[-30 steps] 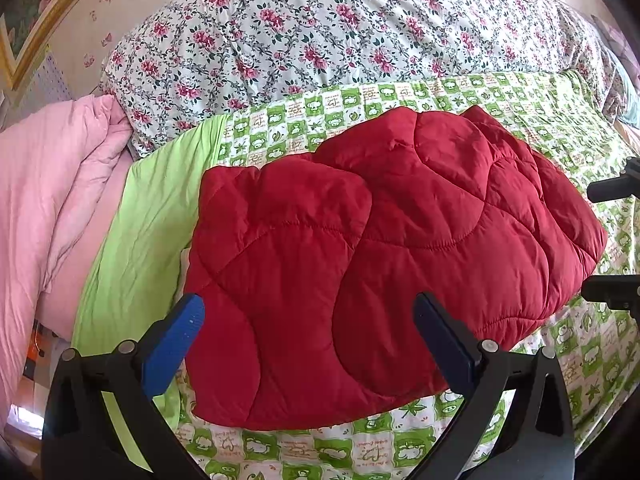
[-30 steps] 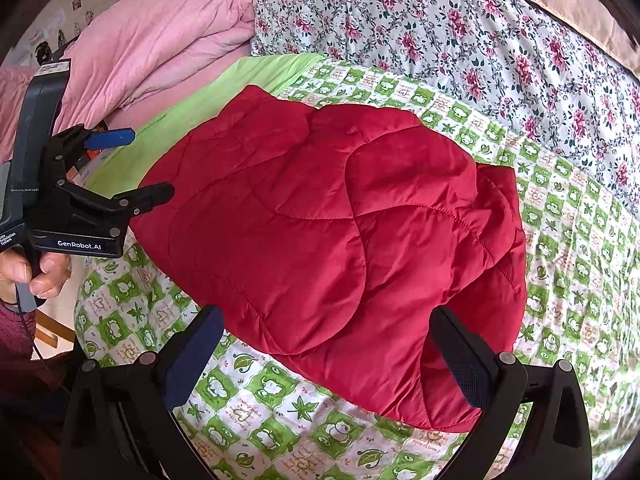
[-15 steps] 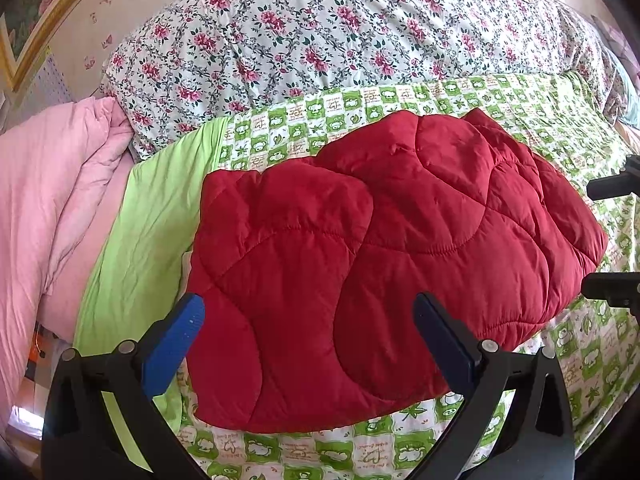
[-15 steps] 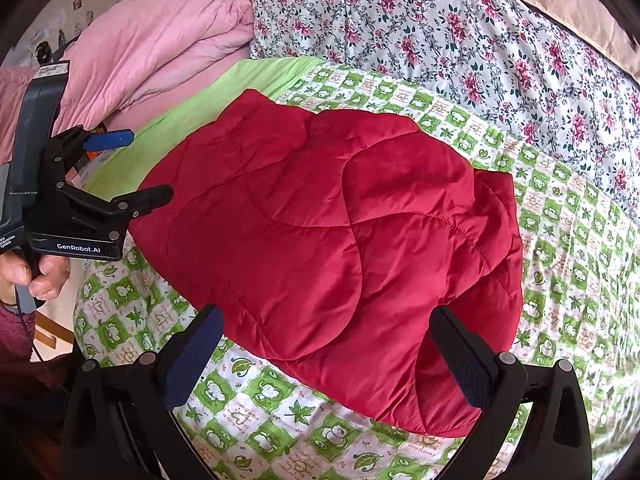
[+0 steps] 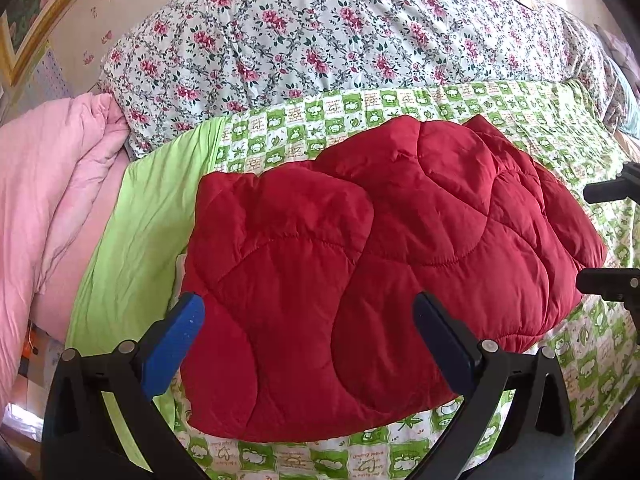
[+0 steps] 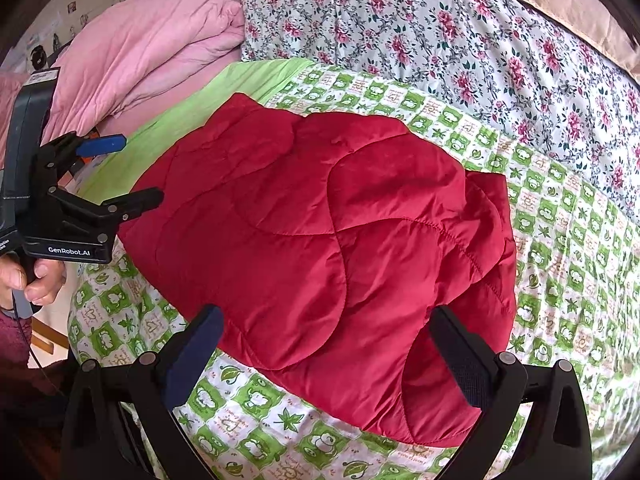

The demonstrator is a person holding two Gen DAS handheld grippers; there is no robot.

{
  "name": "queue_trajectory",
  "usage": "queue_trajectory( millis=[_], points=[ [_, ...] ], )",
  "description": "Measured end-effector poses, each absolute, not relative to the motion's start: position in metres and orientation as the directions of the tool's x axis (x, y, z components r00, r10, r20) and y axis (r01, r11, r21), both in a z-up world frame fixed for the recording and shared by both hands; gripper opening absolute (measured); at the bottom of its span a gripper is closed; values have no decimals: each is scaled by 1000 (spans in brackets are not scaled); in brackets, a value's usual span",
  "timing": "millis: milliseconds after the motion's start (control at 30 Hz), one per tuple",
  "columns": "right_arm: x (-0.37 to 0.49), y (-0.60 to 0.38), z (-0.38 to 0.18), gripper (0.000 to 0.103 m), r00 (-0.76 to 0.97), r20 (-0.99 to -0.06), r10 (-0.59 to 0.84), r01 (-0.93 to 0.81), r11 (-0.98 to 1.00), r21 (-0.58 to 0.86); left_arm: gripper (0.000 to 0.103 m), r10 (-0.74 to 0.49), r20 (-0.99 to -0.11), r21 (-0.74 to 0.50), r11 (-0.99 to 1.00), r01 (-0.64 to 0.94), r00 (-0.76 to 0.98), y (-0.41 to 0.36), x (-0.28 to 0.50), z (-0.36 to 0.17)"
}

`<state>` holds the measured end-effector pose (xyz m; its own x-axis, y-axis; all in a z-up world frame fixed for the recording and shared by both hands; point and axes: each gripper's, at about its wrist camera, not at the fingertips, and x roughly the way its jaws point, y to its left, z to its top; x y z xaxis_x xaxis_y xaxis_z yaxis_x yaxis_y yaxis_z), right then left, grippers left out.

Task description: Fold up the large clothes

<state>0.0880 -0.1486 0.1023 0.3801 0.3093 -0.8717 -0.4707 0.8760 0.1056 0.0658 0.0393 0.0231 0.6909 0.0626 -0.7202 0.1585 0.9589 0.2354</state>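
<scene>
A red quilted jacket (image 5: 380, 272) lies folded in a compact bundle on the green-and-white checked bedspread (image 5: 400, 104); it also shows in the right wrist view (image 6: 332, 248). My left gripper (image 5: 308, 320) is open and empty, held above the jacket's near edge. In the right wrist view it (image 6: 132, 172) hovers at the jacket's left end. My right gripper (image 6: 324, 340) is open and empty over the jacket's near edge. Its fingers (image 5: 604, 192) show at the right edge of the left wrist view.
A floral duvet (image 5: 320, 40) lies behind the jacket. A pink quilt (image 5: 48, 184) is heaped at the left, next to a plain lime-green sheet (image 5: 140, 232). The bed's edge runs along the near side, with floor beyond it at the left (image 6: 56, 320).
Both views have drawn back slightly, so the jacket sits a little lower and farther off. The jacket has not changed shape. Both grippers stay open.
</scene>
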Motion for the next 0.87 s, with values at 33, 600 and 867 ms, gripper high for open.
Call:
queue_trajectory(
  millis=[33,600,867],
  points=[
    [89,-149,101,103,379,-872,309,-468,877,108,103,63,-722,233,960,157,689,40,67,22],
    [94,-161,92,103,381,-871,311,-431,893,131,103,55,-728,215,965,151,684,40,69,22],
    [96,-160,87,103,388,-862,325,-410,899,154,103,-8,-714,178,965,192,700,35,65,25]
  ],
)
